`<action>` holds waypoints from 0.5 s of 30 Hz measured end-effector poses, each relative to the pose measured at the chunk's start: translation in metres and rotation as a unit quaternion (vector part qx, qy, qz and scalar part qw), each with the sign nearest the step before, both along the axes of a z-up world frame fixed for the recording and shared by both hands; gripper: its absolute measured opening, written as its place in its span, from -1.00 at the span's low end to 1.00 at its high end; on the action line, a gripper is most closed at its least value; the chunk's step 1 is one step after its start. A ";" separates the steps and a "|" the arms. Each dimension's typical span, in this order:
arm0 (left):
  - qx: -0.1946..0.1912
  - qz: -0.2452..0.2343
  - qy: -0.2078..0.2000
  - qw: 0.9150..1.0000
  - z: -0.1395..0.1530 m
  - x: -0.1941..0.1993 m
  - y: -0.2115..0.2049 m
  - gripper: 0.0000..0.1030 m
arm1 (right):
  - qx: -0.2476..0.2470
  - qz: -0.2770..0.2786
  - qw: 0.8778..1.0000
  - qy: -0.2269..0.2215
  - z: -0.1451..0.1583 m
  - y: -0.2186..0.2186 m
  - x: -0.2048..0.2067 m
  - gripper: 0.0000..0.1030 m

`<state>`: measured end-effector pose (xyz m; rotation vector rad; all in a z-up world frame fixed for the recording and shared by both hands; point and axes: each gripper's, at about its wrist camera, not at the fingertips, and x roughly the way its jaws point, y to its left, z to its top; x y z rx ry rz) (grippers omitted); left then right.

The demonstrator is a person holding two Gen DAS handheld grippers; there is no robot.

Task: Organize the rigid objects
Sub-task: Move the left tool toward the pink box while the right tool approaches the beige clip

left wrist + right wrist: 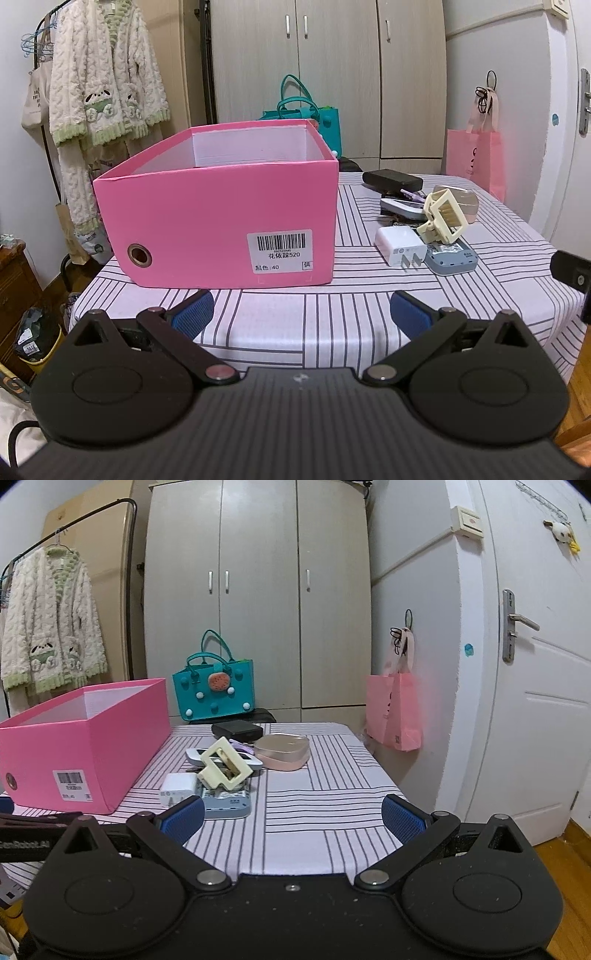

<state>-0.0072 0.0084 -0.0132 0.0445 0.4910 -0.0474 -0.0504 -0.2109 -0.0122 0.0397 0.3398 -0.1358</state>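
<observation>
Both the left hand-held gripper (302, 314) and right hand-held gripper (293, 818) are hovering spread and empty. The pink box (221, 218) is sitting open at left, likely waiting for the cluttered charger (176, 788) and clip (223, 764).

The desk (332, 317) is covered by a smooth striped cloth. The box (221, 221) is seen as matt pink card with a paper label (279, 251) and a metal eyelet (139, 254). The charger (399, 242) shows glossy white plastic and metal prongs. The clip (223, 764) looks like smooth cream plastic. The case (282, 752) has a satin pink sheen. Each hand-held gripper (301, 314) (293, 819) is made of matt black plastic, with ribbed blue pads (194, 314).
</observation>
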 end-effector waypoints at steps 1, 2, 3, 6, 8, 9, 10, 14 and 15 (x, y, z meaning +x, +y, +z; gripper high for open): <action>-0.001 0.000 -0.001 1.000 0.001 -0.001 0.000 1.00 | 0.000 -0.003 1.000 0.002 0.000 -0.001 0.001 1.00; -0.001 -0.001 -0.002 1.000 0.001 -0.001 0.000 1.00 | 0.000 -0.004 1.000 0.003 -0.001 -0.002 0.001 1.00; -0.001 -0.002 -0.002 1.000 0.002 -0.002 0.000 1.00 | 0.000 -0.006 1.000 0.004 -0.001 -0.002 0.001 1.00; -0.005 -0.005 -0.005 1.000 0.003 -0.003 0.000 1.00 | -0.004 -0.010 1.000 0.014 -0.003 -0.004 0.003 1.00; -0.011 -0.005 -0.006 1.000 0.004 -0.003 0.001 1.00 | -0.005 -0.010 1.000 0.017 -0.003 -0.004 0.003 1.00; -0.012 -0.004 -0.005 1.000 0.004 -0.003 0.002 1.00 | -0.006 -0.009 1.000 0.018 -0.003 -0.004 0.003 1.00; -0.012 -0.004 -0.002 1.000 0.004 -0.002 0.002 1.00 | -0.006 -0.009 1.000 0.018 -0.003 -0.004 0.003 1.00; -0.018 -0.004 0.007 1.000 0.004 -0.001 0.003 1.00 | -0.009 -0.008 1.000 0.022 -0.005 -0.003 0.003 1.00; -0.019 -0.005 0.005 1.000 0.004 -0.001 0.003 1.00 | -0.009 -0.008 1.000 0.022 -0.005 -0.003 0.004 1.00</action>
